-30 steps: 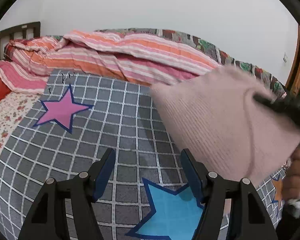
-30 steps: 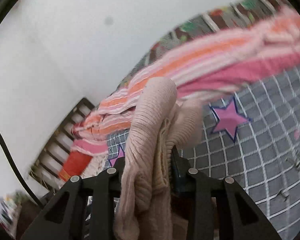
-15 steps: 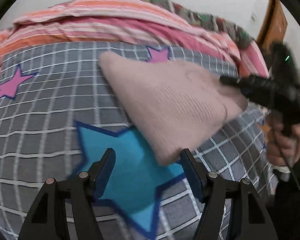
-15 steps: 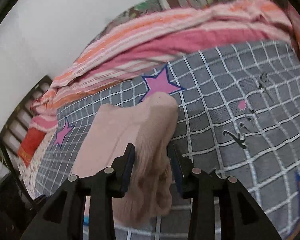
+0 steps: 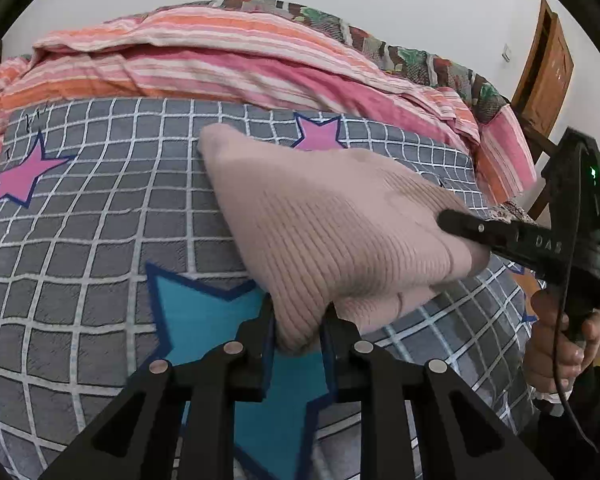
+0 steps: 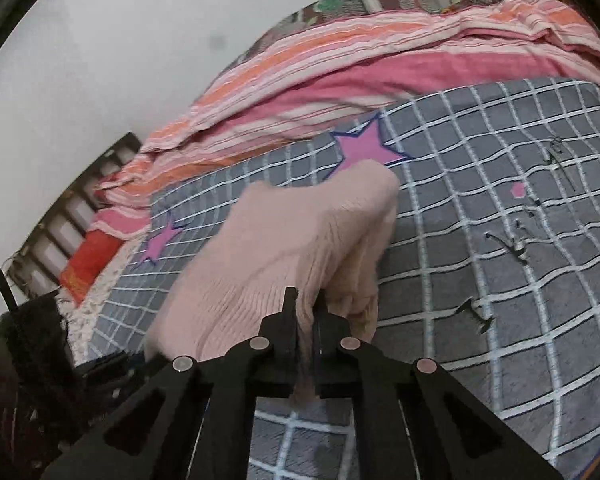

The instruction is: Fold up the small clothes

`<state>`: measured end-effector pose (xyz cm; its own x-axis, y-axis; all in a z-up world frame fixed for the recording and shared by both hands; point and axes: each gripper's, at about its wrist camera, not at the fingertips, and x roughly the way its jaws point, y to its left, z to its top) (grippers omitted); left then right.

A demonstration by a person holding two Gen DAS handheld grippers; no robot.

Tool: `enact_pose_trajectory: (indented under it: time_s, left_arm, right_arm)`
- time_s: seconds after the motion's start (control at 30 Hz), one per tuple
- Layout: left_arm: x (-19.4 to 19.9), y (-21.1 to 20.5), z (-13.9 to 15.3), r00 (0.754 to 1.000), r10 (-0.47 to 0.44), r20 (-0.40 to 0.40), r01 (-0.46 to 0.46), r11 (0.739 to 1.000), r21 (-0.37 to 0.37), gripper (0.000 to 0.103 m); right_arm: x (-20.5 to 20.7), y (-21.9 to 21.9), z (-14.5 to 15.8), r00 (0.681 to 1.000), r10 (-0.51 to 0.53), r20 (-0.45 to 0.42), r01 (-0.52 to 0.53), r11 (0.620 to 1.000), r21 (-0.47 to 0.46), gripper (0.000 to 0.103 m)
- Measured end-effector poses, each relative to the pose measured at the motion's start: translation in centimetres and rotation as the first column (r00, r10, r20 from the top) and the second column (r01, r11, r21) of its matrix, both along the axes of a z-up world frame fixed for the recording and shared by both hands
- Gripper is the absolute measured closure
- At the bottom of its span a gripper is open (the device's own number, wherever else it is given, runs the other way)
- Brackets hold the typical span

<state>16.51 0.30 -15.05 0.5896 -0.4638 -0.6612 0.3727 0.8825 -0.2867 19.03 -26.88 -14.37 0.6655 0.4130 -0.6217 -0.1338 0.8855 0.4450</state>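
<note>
The pink knit (image 5: 332,216) lies spread over the grey checked sheet (image 5: 100,240), its far corner near a pink star (image 5: 320,134) and its near edge over the blue star (image 5: 220,320). The left gripper (image 5: 298,322) has its two fingers pressed in on the near corner of the knit, the cloth bunched between them, so it holds the knit. The right gripper (image 6: 305,312) has its fingers drawn narrow on the opposite corner, with ribbed cloth pinched in the slit between them; in the left view it (image 5: 460,226) reaches in from the right, its tip on the knit's edge, with the person's hand (image 5: 560,344) around the handle below.

Half a second ago the left fingers stood wide apart with the knit's corner just short of them; now they are closed on it. A second ago the knit hung in the air from the right gripper alone, bunched up; now it is laid out flat on the sheet. The right fingers have narrowed further on the cloth.

The striped quilt (image 5: 228,60) lies heaped behind the sheet. What kind of garment the knit is cannot be told. Its underside and any folds beneath are hidden, and the right view is somewhat blurred.
</note>
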Motion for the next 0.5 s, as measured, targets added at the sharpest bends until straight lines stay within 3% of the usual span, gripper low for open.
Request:
enact_pose_trajectory:
  time_s: [0.13,0.33,0.5]
  left_arm:
    - [-0.3,0.7,-0.7,0.999,-0.016,-0.043,0.014,0.999,-0.044,0.081]
    - [-2.3,2.2,0.7,1.0,0.026,0.008,-0.026,0.997,-0.068,0.075]
    - [-0.2,1.5,2.2,0.998,0.056,0.02,-0.055,0.997,-0.049,0.071]
  right_arm:
    - [-0.2,1.0,-0.8,1.0,-0.009,-0.02,0.008,0.999,-0.043,0.096]
    - [1.3,0.3,0.0,0.999,-0.034,-0.014,0.034,0.999,0.006,0.078]
    - [3.3,1.0,-1.1,0.998,-0.034,-0.054,0.034,0.999,-0.011,0.081]
